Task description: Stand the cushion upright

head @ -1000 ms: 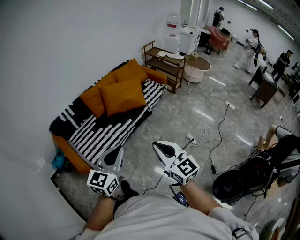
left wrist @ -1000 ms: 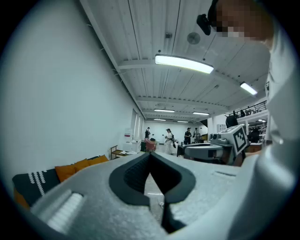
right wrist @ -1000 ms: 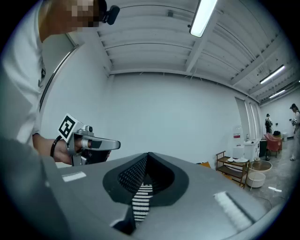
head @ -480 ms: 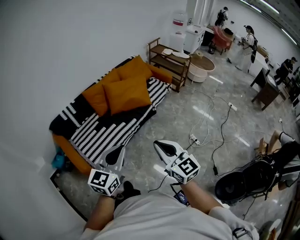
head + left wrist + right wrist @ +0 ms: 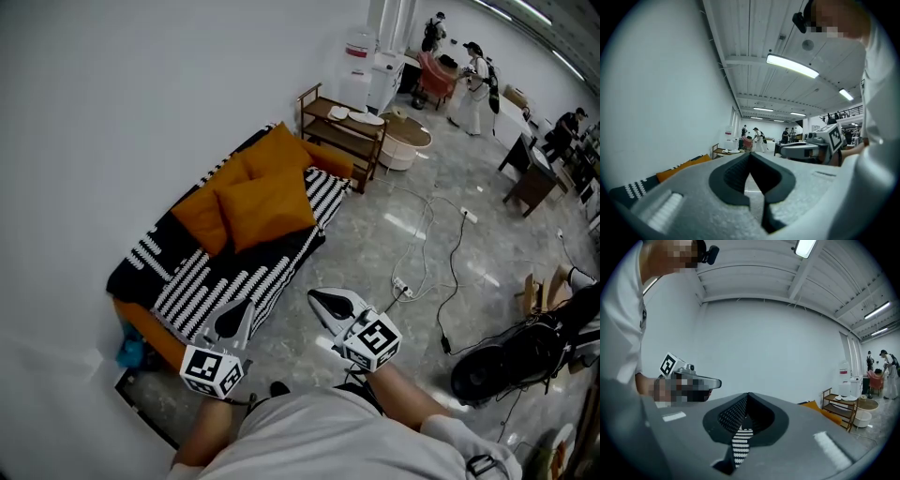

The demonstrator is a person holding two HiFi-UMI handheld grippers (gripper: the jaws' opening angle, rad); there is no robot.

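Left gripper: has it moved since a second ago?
Yes. The left gripper has come closer to the sofa; its claw tip now overlaps the sofa's striped front edge.

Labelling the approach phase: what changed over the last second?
The person carried both grippers closer to the sofa, which now sits nearer them in the head view. Nothing was gripped or released. Unchanged: left gripper and right gripper shut and empty; orange cushions untouched on the sofa.

Qty: 3 cushions [image 5: 267, 208] [image 5: 199, 214] [image 5: 279, 150], 1 sofa [image 5: 216, 281], 2 hand-held grippers [image 5: 246, 306] [image 5: 314, 296].
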